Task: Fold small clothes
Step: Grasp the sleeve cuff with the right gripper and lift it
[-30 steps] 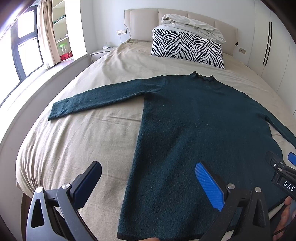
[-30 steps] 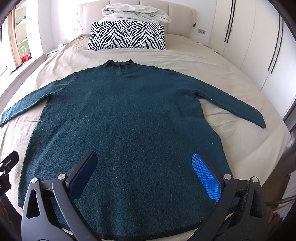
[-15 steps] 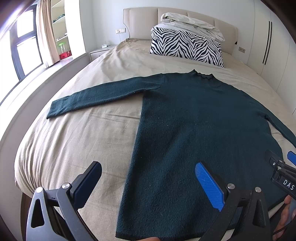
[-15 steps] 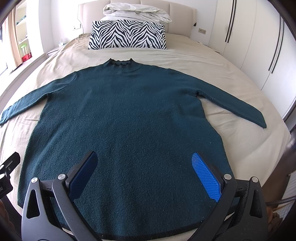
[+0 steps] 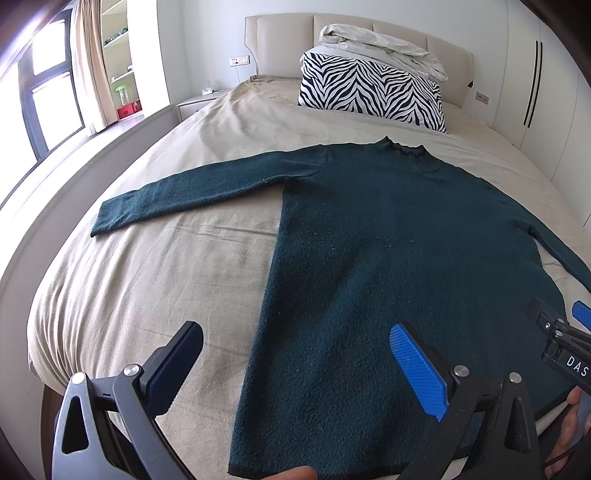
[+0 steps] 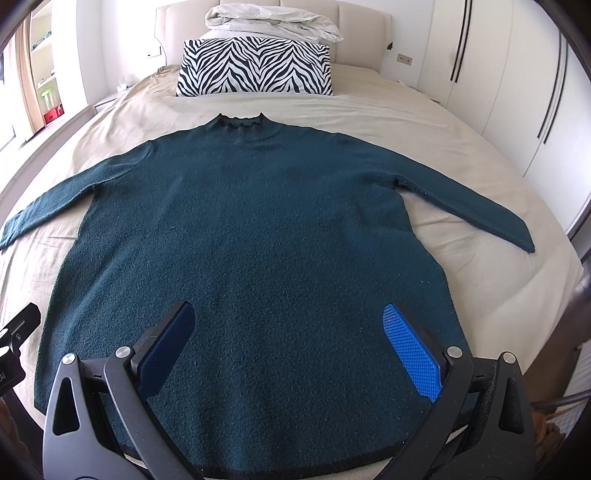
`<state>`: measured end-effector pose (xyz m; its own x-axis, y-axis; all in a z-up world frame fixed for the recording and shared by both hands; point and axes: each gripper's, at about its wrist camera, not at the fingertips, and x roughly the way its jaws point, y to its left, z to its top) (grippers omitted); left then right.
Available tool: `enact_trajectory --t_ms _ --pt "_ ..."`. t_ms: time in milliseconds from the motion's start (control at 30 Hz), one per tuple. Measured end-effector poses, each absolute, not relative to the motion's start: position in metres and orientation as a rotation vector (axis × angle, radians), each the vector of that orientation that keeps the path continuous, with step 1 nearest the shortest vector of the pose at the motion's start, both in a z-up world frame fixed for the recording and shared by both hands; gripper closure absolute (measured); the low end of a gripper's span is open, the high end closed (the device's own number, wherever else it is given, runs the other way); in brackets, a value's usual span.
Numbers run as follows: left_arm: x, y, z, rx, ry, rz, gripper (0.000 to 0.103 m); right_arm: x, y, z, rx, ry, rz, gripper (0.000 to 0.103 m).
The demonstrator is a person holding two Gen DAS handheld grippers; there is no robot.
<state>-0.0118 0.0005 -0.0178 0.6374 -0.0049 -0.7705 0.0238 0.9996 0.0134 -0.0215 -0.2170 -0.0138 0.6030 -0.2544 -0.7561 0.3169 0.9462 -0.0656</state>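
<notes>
A dark green knitted sweater (image 5: 388, 236) (image 6: 258, 229) lies flat and face up on the beige bed, collar toward the headboard, both sleeves spread out sideways. My left gripper (image 5: 295, 354) hovers open above the sweater's lower left edge, one finger over bare sheet, the other over the knit. My right gripper (image 6: 288, 332) stands open above the middle of the sweater's lower part, near the hem. Nothing is between either pair of fingers. The right gripper's tip (image 5: 554, 332) shows at the right edge of the left wrist view.
A zebra-striped pillow (image 6: 255, 68) with a crumpled white duvet (image 6: 273, 22) on top leans at the headboard. The beige sheet (image 5: 147, 266) is bare left of the sweater. White wardrobes (image 6: 517, 74) stand on the right; a window and shelves (image 5: 74, 74) on the left.
Both grippers have drifted slightly, so the sweater sits a little lower and nearer in view. The sweater itself has not moved, and both grippers stay open.
</notes>
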Motion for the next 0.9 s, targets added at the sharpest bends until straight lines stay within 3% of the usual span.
enact_trajectory --t_ms 200,433,667,900 --pt "-0.012 -0.013 -0.012 0.081 0.820 -0.035 0.000 -0.028 -0.270 -0.013 0.268 0.814 -0.271 0.000" --pt "0.013 -0.024 -0.020 0.095 0.851 -0.068 0.000 -0.071 -0.462 -0.019 0.761 0.584 -0.397 0.000" --pt "0.055 -0.031 -0.024 -0.127 0.877 -0.223 0.000 -0.098 -0.645 -0.082 1.259 0.429 -0.505 0.018" --pt "0.089 -0.059 -0.031 -0.121 0.956 -0.250 0.000 -0.082 -0.717 -0.129 1.385 0.317 -0.537 0.036"
